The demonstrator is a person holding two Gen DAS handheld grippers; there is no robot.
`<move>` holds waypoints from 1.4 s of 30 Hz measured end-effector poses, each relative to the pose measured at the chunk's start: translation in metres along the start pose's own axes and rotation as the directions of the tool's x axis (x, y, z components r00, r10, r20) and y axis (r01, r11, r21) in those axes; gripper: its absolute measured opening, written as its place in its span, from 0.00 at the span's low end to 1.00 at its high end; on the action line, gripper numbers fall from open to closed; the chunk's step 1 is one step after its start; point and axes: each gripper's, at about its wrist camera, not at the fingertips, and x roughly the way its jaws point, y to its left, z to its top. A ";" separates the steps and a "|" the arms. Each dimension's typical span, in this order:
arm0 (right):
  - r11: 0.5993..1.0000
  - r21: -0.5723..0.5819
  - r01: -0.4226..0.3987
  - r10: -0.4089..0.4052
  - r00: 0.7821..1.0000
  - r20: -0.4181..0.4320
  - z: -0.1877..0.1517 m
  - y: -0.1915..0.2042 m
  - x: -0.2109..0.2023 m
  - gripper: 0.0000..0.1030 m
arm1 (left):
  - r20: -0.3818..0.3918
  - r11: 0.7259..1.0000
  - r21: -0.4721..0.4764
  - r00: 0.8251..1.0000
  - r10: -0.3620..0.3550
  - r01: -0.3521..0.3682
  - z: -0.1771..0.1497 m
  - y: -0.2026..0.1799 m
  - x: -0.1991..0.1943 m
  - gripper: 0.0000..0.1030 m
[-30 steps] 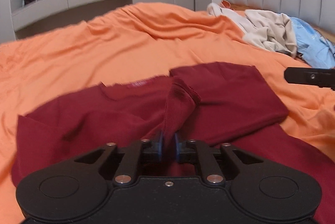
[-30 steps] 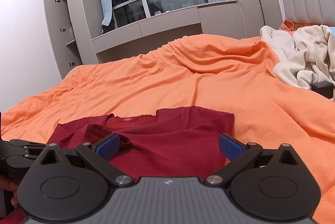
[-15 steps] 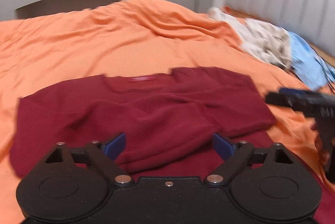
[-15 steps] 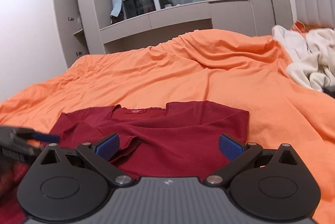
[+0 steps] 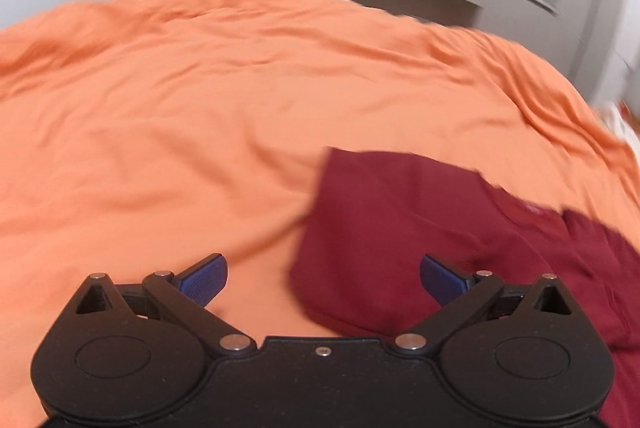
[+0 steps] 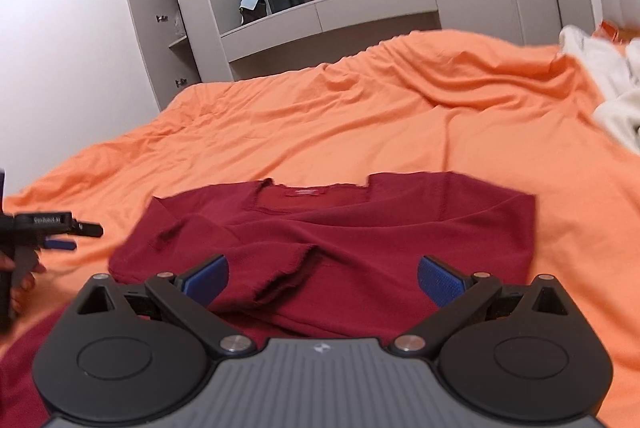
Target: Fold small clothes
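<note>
The red top (image 6: 360,228) lies on the orange bed (image 6: 360,116) with both sleeves folded in, both the left gripper (image 5: 323,278), whose jaws just opened, and the right gripper (image 6: 322,278) are open and empty, and it still needs folding in half.

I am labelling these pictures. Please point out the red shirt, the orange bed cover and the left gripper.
red shirt (image 6: 400,228): right wrist view, chest.
orange bed cover (image 5: 200,108): left wrist view, bare middle.
left gripper (image 5: 323,276): left wrist view, between its open fingertips.
</note>
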 end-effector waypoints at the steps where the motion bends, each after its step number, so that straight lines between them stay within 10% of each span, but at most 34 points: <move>1: 1.000 0.014 -0.007 0.008 1.000 -0.009 0.001 0.002 0.005 0.95 | -0.006 0.999 -0.044 1.000 0.004 -0.005 0.002 0.012 0.001 0.99; 6: 0.996 0.077 -0.047 0.054 0.995 -0.089 0.000 0.009 0.034 0.76 | -0.059 0.972 -0.236 0.998 -0.030 0.015 -0.001 0.050 0.014 0.99; 12: 0.998 0.052 -0.020 0.028 0.986 -0.164 -0.007 0.021 0.058 0.47 | -0.067 0.979 -0.205 0.997 -0.026 0.012 -0.005 0.048 0.022 0.99; 14: 0.999 0.044 -0.030 0.037 0.986 -0.162 -0.007 0.023 0.062 0.12 | -0.054 0.983 -0.182 0.998 -0.037 0.026 -0.005 0.042 0.022 0.99; 28: 0.997 -0.017 0.069 -0.070 0.989 -0.134 -0.014 0.016 0.051 0.09 | -0.018 0.998 -0.068 1.000 -0.002 0.001 0.005 0.015 0.039 0.99; 34: 0.999 0.004 0.054 -0.053 0.990 -0.133 -0.016 0.011 0.052 0.09 | -0.013 0.994 -0.041 0.994 -0.104 0.104 0.010 0.008 0.059 0.99; 42: 0.999 0.016 0.047 -0.045 0.990 -0.136 -0.016 0.009 0.053 0.09 | -0.129 0.985 -0.070 0.977 -0.167 0.159 0.009 0.005 0.072 0.62</move>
